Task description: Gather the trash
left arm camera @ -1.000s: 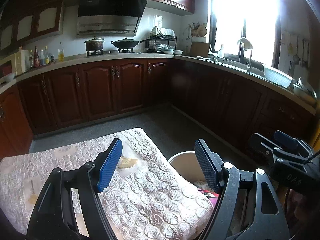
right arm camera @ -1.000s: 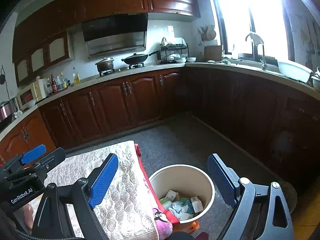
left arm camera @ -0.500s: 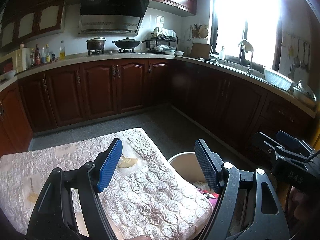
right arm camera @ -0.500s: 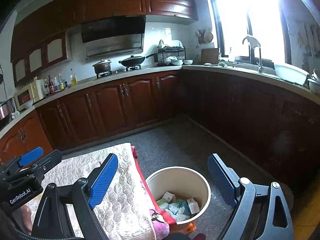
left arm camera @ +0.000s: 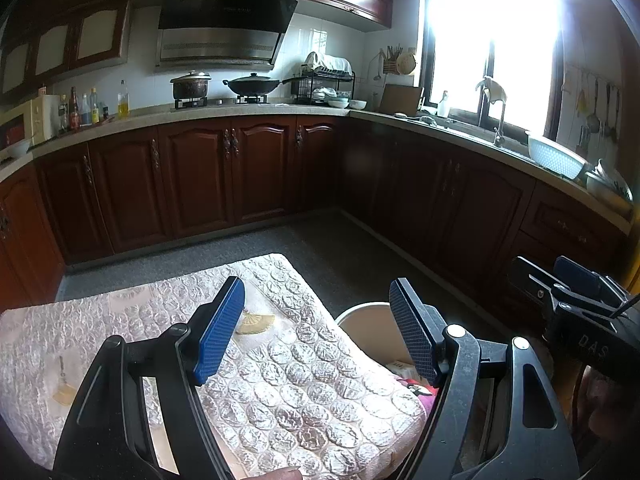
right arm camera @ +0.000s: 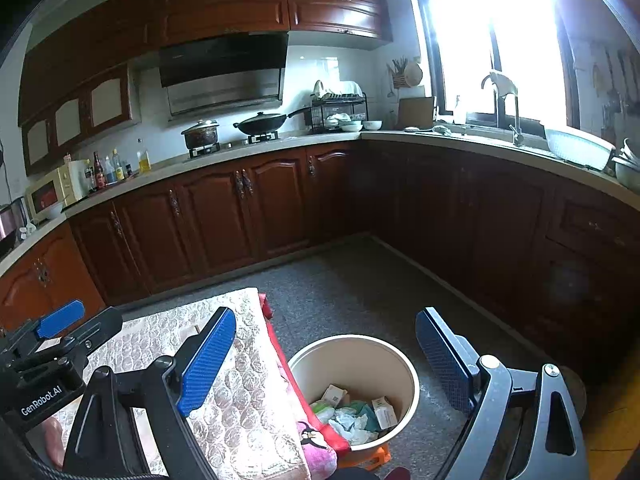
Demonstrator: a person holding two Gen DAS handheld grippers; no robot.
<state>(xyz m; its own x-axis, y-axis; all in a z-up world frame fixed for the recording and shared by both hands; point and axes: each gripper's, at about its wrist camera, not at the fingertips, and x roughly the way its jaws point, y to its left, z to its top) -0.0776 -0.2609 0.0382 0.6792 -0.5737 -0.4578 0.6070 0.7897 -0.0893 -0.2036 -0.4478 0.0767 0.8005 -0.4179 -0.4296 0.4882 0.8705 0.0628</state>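
Right wrist: right claw [right arm camera: 324,360] wide open, empty, above bin [right arm camera: 404,364].

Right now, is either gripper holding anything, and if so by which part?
Nothing is held. The left gripper and the right gripper both stand open and empty above the table cover and the trash bin.

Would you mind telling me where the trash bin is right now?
In the right wrist view the round cream trash bin stands on the grey floor, low and centre, just right of the covered table, already holding small boxes and crumpled paper.
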